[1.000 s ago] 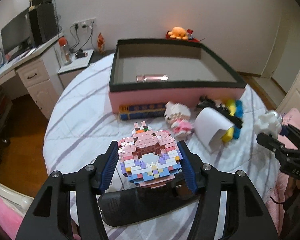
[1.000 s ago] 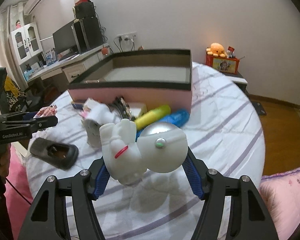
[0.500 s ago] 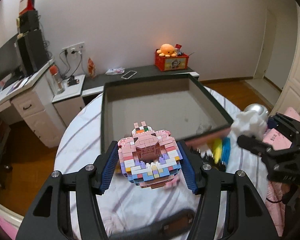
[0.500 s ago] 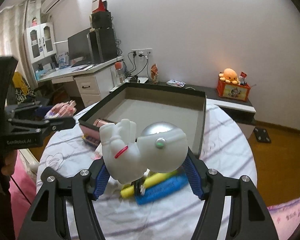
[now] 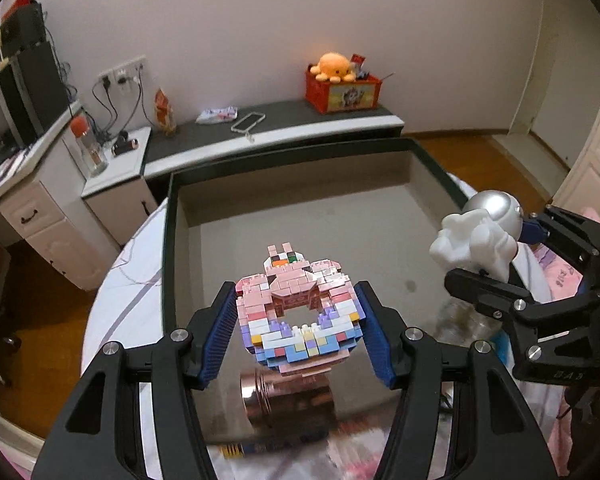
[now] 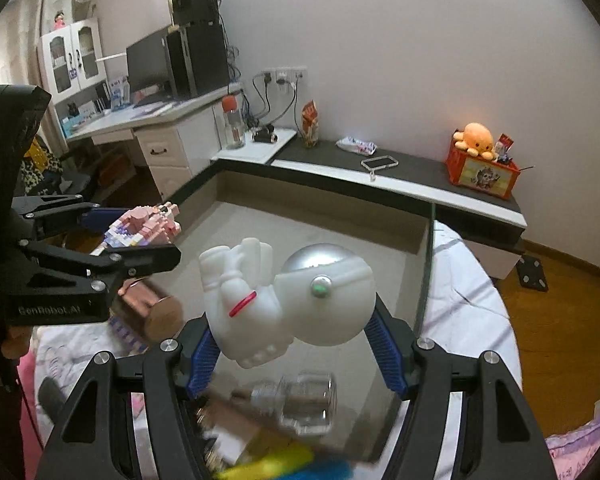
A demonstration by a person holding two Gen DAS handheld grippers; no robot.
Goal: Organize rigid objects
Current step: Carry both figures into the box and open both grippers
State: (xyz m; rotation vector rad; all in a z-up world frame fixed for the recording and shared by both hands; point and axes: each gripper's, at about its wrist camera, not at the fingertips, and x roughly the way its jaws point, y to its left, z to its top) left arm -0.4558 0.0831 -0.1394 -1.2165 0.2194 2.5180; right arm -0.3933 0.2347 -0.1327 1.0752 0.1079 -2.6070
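My left gripper is shut on a pink and pastel brick model, held in the air over the near part of a large open box with a dark rim. My right gripper is shut on a white astronaut figure with a silver helmet, also above the box. Each gripper shows in the other's view: the right gripper at the right edge, the left gripper at the left. A copper-coloured cylinder and a clear glass jar lie inside the box near its front wall.
The box stands on a round table with a white striped cloth. Blurred yellow and blue toys lie by the box's front. Behind are a low dark shelf with an orange plush in a red crate, and a desk.
Both grippers have moved forward and up from the table in front of the box to above its inside, each still holding its toy. The loose toys on the table have dropped below the views.
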